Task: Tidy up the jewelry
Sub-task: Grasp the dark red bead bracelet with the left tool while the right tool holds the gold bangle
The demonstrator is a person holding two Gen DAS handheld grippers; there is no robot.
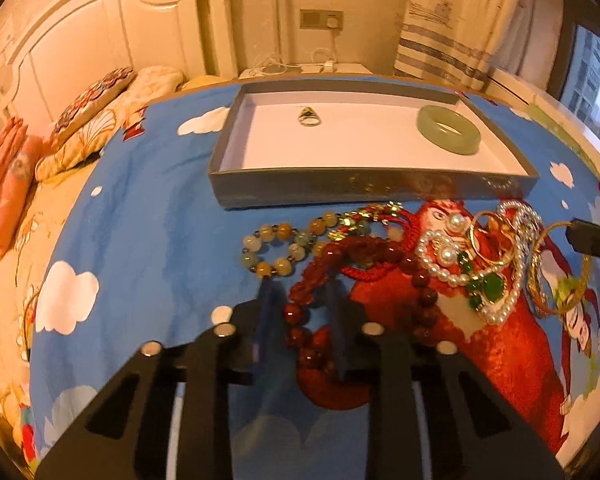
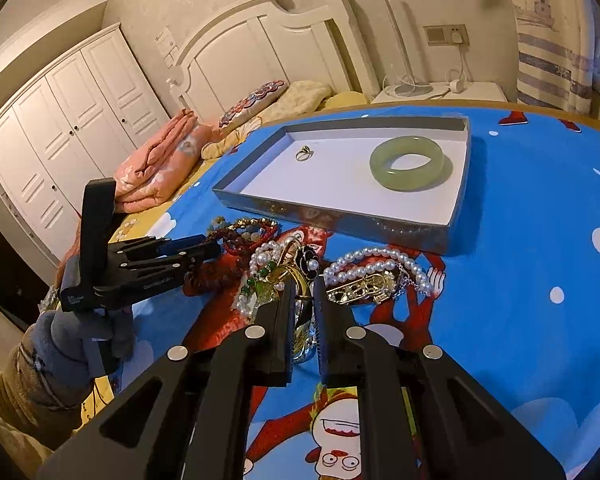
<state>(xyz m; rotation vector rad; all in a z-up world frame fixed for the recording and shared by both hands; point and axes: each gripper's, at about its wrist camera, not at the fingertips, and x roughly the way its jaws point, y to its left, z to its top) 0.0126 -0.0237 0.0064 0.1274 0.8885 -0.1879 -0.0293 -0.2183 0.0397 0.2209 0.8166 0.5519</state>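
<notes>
A grey tray (image 1: 372, 190) (image 2: 332, 216) with a white floor lies on the blue bedspread. It holds a green jade bangle (image 1: 449, 135) (image 2: 407, 163) and a small ring (image 1: 309, 117) (image 2: 303, 154). In front of it lies a jewelry pile: a pale bead bracelet (image 1: 278, 249), a red bead bracelet (image 1: 300, 320), pearl strands (image 1: 448, 264) (image 2: 376, 264), a gold bangle (image 1: 560, 268) (image 2: 300, 280). My left gripper (image 1: 300, 292) (image 2: 210, 250) straddles the red bead bracelet, jaws partly apart. My right gripper (image 2: 305, 284) is narrowly closed around the gold bangle.
Pillows (image 1: 100, 120) and a folded pink blanket (image 2: 160, 160) lie at the bed's head. A white headboard (image 2: 260, 48), wardrobe (image 2: 60, 140) and nightstand (image 2: 440, 94) with cables stand behind. A curtain (image 1: 460, 20) hangs at the right.
</notes>
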